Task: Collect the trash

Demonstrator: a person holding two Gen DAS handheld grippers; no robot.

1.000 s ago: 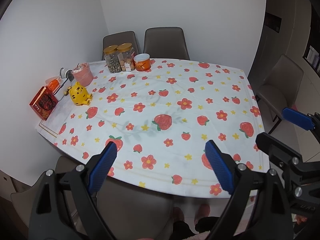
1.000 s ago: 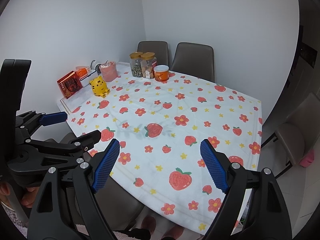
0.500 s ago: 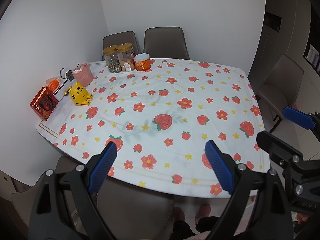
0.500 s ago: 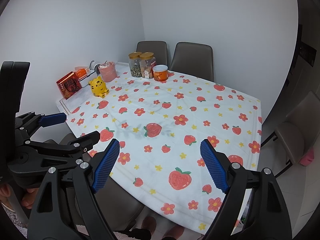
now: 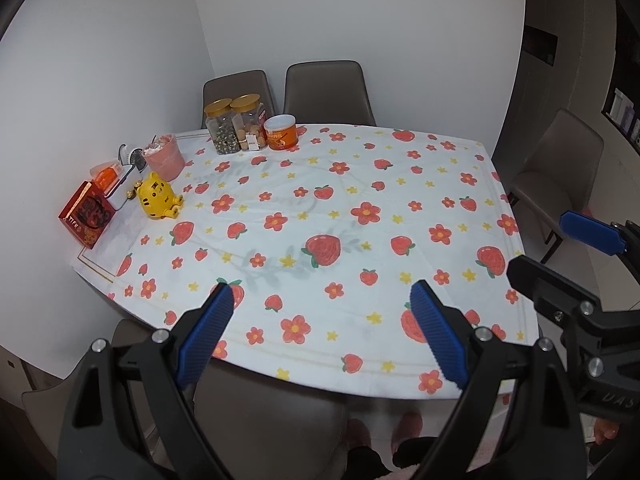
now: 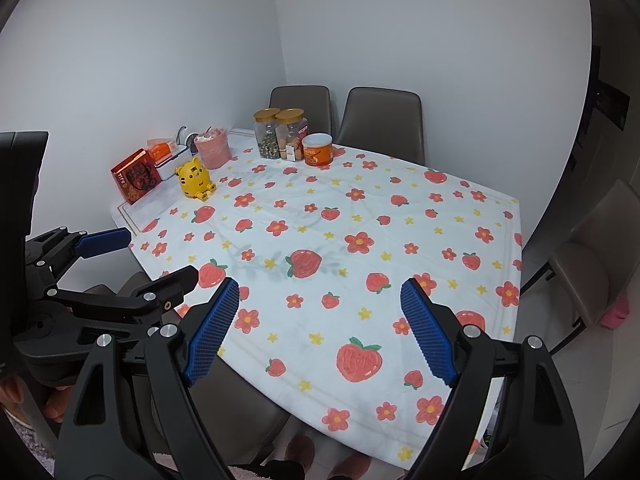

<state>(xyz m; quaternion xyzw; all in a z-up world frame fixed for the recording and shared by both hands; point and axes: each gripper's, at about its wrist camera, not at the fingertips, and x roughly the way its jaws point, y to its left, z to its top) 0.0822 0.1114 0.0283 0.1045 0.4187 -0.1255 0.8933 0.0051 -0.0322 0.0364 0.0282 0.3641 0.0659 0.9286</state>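
A small pink bin (image 5: 164, 156) (image 6: 213, 150) with crumpled scraps inside stands at the far left of the strawberry-print tablecloth (image 5: 340, 208) (image 6: 360, 216). Both grippers hover over the table's near edge, well short of the bin. My left gripper (image 5: 322, 328) is open with nothing between its blue pads. My right gripper (image 6: 320, 320) is open and empty too. Each one also shows in the other's view: the right gripper (image 5: 560, 260) at the right edge, the left gripper (image 6: 160, 256) at the left edge.
Two gold-lidded jars (image 5: 236, 128) and an orange can (image 5: 281, 132) stand at the back. A yellow tiger figure (image 5: 158, 196), a red box (image 5: 86, 216) and a white holder (image 5: 122, 182) line the left side. Brown chairs (image 5: 326, 92) surround the table; one chair (image 5: 260, 428) sits below me.
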